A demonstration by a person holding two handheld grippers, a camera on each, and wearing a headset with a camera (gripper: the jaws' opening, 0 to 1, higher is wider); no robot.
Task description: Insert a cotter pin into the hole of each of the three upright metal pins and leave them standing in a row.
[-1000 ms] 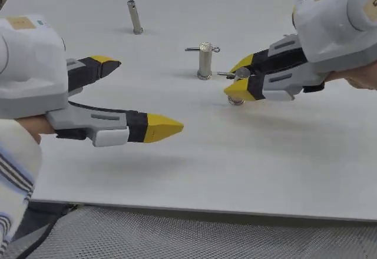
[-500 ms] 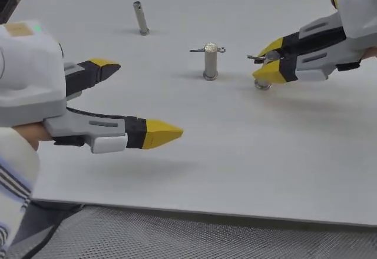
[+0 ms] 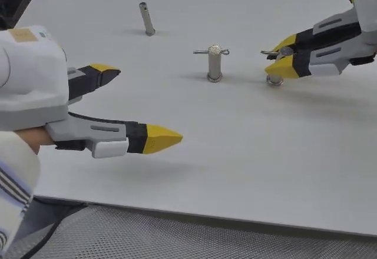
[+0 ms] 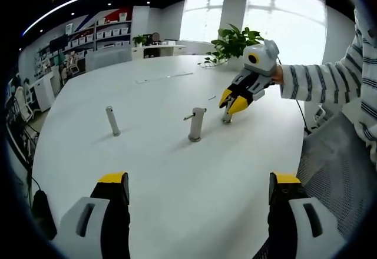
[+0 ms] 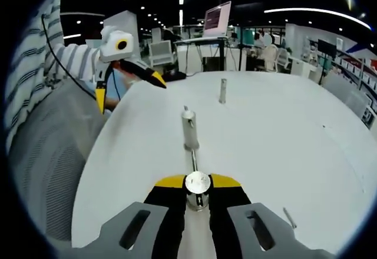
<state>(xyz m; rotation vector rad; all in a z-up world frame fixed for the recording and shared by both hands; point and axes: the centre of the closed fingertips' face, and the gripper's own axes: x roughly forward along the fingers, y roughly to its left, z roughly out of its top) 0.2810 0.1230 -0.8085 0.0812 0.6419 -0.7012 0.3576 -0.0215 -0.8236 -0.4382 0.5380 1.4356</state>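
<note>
Metal pin (image 5: 197,183) stands upright, clamped by the right gripper (image 3: 275,57)

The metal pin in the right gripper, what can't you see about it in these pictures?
Head view: the right gripper covers the middle of the metal pin, so its hole and how far the cotter pin goes through are hidden.
Right gripper view: the jaws hide the pin's shaft below its round top.
Right gripper view: a thin sliver on the table is too small to name.
</note>
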